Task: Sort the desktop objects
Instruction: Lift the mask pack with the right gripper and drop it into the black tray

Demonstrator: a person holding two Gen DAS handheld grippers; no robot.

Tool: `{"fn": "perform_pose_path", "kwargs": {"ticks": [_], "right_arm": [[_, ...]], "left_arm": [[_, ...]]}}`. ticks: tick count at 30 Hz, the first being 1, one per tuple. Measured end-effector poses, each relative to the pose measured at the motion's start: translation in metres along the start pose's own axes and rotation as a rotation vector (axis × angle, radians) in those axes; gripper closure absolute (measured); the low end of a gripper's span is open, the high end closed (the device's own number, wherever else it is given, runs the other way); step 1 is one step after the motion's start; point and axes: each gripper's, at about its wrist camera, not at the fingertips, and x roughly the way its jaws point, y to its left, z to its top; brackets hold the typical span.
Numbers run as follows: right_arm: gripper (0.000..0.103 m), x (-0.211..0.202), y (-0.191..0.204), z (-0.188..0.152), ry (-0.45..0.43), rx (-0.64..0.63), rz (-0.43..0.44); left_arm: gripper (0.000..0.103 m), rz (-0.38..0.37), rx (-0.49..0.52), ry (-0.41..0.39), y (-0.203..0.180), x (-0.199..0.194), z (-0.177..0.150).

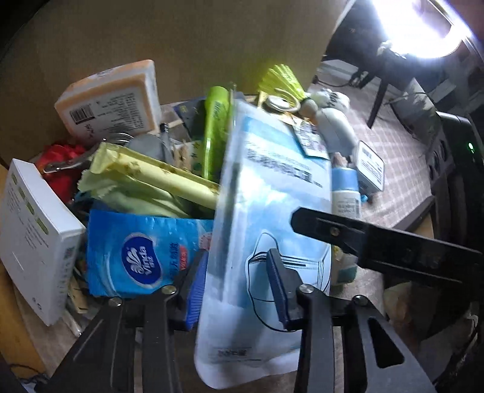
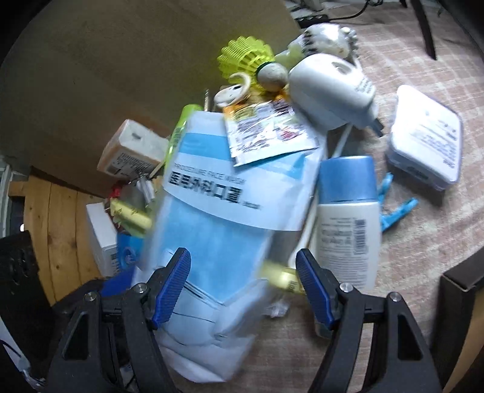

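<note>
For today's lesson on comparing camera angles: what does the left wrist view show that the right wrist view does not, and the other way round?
Only the left wrist view: the Vinda tissue pack, clearly readable, and the bright lamp.

Only the right wrist view: the wooden floor and the blue clip in full.

Both: the face mask pack, the yellow shuttlecock, the blue-capped bottle and the white flat case.

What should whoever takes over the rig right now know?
Left gripper: face mask pack sits between its pads; grip unclear.
Right gripper: open, over the same pack.
Clutter: tissue pack, sunscreen bottle and shuttlecock are piled together.
Done: nothing visibly sorted.
Left: secure the pack, place it, then sort the rest.
</note>
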Motion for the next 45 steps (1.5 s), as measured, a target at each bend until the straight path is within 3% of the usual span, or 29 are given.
{"fn": "perform_pose_path", "kwargs": {"ticks": [3,14,24,29,40,45], "right_arm": [[0.040,-0.001,0.002,-0.003,-0.006,-0.016,-0.010],[0.041,-0.029,0.006,-0.040,0.008,-0.109,0.029],[0.041,-0.079,-0.004,-0.079,-0.006,-0.183,0.068],[0.042,-0.111,-0.035,-0.089,-0.037,-0.150,0.068],[0.042,-0.181,-0.151,-0.109,-0.106,-0.011,-0.054],[0.042,-0.200,-0.191,-0.117,-0.125,0.045,-0.100]], "left_arm": [[0.070,-0.006,0.012,-0.017,-0.008,-0.007,-0.011],[0.070,-0.116,-0.070,-0.083,-0.022,-0.037,-0.075],[0.069,-0.202,0.025,-0.106,-0.091,-0.051,-0.112],[0.068,-0.240,0.070,-0.092,-0.125,-0.044,-0.115],[0.070,-0.350,0.239,-0.016,-0.259,-0.001,-0.115],[0.069,-0.363,0.302,0.030,-0.304,0.018,-0.128]]}}
